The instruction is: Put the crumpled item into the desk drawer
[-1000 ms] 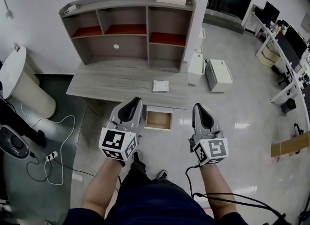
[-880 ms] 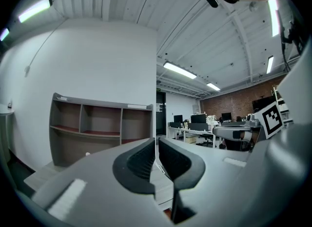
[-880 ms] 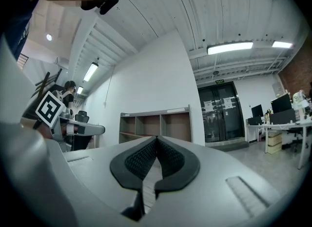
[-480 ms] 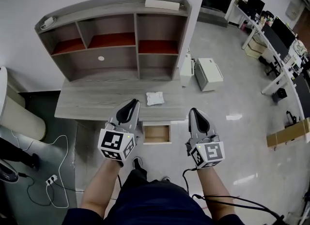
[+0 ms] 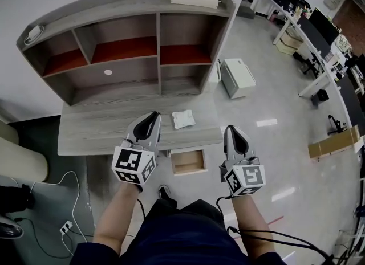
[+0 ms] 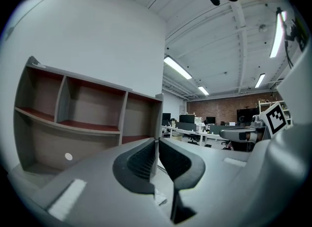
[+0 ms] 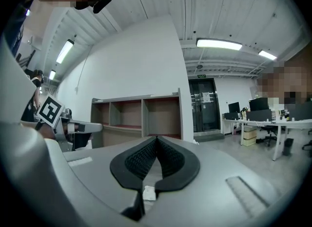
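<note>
Head view: found crumpled item (image 5: 183,119) lying on the desk (image 5: 102,130) near its front edge, between left gripper (image 5: 153,115) and right gripper (image 5: 230,129), nearer the left fingertips, touching neither. Noted drawer (image 5: 189,162) standing open below the desk edge.

Left gripper view: recorded pads pressed together, clasping nothing; shelf unit (image 6: 92,113) ahead.

Right gripper view: recorded pads likewise clenched tip to tip, nothing between.

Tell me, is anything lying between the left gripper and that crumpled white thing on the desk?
No. In the head view, only bare desk shows between the left gripper and the crumpled item.
</note>
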Tool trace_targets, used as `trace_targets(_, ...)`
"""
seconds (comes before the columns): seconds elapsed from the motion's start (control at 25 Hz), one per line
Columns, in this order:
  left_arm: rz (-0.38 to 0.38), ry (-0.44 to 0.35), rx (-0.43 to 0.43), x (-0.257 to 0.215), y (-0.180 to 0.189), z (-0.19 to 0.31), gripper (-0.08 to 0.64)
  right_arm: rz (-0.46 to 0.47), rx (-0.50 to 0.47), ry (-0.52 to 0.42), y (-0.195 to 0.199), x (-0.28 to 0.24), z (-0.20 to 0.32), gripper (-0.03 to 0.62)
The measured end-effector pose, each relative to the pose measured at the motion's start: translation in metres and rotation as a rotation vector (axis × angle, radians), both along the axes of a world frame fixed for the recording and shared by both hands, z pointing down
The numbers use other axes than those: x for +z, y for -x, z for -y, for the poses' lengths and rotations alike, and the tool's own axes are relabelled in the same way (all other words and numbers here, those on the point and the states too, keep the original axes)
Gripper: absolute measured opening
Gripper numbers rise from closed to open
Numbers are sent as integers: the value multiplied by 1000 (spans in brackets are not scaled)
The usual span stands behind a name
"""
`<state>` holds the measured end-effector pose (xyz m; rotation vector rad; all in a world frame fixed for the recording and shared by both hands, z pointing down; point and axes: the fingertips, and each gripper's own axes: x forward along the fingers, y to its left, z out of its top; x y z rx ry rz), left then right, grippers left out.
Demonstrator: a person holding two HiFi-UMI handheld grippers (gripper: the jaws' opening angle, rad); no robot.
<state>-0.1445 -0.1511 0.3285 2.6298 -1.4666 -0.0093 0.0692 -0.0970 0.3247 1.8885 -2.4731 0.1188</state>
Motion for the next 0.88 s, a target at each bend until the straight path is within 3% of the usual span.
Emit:
trace_targets(0.2, -11, 34, 12, 20, 1, 28, 26, -17, 29, 48, -3, 14, 13, 6)
trace_targets(0.44, 30, 103, 30, 62, -17, 54, 28, -3, 55, 84, -25, 35, 27, 6)
trace_targets(0.88, 186, 242, 98, 130, -56, 74, 29, 50, 70, 144, -55, 69, 36, 6)
